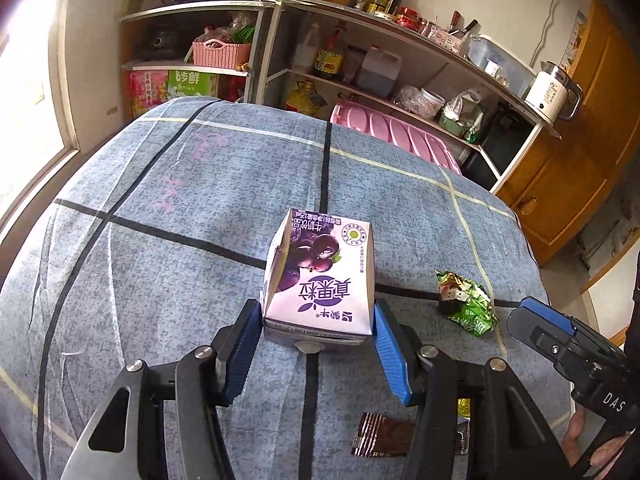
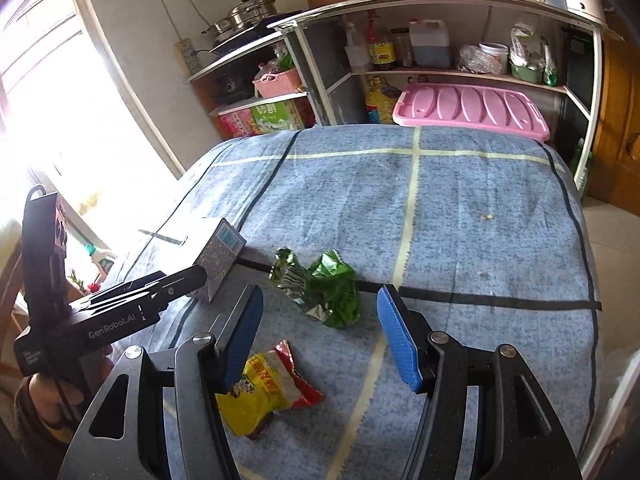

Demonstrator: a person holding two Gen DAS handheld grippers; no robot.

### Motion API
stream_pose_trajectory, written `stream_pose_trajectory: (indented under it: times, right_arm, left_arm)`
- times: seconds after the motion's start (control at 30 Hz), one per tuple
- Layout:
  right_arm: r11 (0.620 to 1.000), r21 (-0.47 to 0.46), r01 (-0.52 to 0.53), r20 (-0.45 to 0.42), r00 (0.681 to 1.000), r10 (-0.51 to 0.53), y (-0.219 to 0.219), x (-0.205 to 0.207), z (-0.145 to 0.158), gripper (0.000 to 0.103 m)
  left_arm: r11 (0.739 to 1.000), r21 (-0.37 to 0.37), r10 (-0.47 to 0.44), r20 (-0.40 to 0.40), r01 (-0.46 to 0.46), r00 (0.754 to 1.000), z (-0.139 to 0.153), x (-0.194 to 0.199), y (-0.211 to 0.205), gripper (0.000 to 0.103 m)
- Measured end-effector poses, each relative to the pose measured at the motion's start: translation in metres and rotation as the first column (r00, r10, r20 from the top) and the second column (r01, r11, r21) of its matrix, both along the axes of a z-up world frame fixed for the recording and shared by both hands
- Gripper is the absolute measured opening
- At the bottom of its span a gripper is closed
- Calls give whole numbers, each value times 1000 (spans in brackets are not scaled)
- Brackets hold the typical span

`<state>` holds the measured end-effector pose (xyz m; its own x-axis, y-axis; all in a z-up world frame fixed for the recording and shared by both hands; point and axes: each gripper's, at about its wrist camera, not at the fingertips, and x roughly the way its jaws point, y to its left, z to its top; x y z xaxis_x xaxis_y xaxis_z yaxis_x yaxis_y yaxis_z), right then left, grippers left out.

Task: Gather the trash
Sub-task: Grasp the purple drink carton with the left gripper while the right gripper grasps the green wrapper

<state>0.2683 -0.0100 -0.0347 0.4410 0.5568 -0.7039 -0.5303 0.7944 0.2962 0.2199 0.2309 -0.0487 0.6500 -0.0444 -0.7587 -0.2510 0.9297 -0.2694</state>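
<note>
Only the right wrist view shows the yellow wrapper whole.

carton: stands on the cloth-covered table, btwn my left gripper fingers, pads at its two sides.
crumpled wrapper: on table just right of carton in left view; in right view it's ahead of my right gripper, btwn the finger lines, not touched.
snack bag: on table nearer me than crumpled wrapper, partly under right gripper's left finger.
foil wrapper: on table near edge, below left gripper's right finger.
shelf unit: behind table's far edge.
plastic lid: btwn table & shelf unit.
pots: on top of shelf unit's left section.
</note>
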Motion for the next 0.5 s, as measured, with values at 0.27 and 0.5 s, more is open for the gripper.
stream_pose_trajectory:
  times: [0.27,0.5]
  right_arm:
    - [997,-70,-28,-36,999,25,23,12,-19,60]
    - [997,-80,10,-34,999,-13,23,21,-25,47]
  left_arm:
    - [1000,-28,10,8,-10,1000,-2,-6,6,56]
    - [999,-29,13,12,-13,1000,-2,-7,3,56]
